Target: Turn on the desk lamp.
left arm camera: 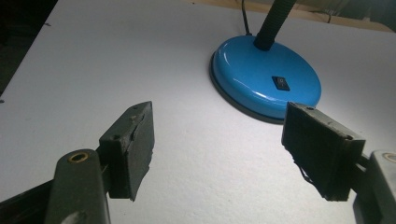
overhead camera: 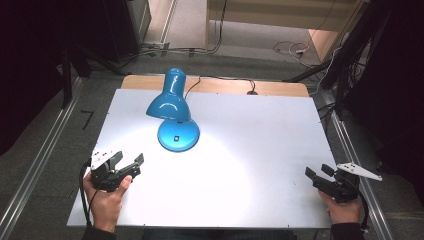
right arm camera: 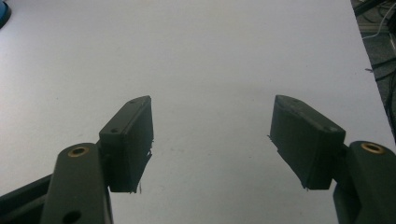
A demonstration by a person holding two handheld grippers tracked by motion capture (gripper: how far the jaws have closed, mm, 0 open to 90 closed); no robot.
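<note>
At eight o'clock from the glossy blue round-based desk lamp (overhead camera: 178, 134), the left gripper (overhead camera: 129, 161) gapes wide, empty; at four o'clock, the right gripper (overhead camera: 318, 172) likewise.

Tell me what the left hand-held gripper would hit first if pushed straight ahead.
Probably the lamp base: the left hand-held gripper, jaws open and empty, points across bare table with the base slightly right of centre.

Glossy blue lamp (overhead camera: 173, 107) with black switch (left arm camera: 280, 83), white table (overhead camera: 260, 150), black claws.
</note>
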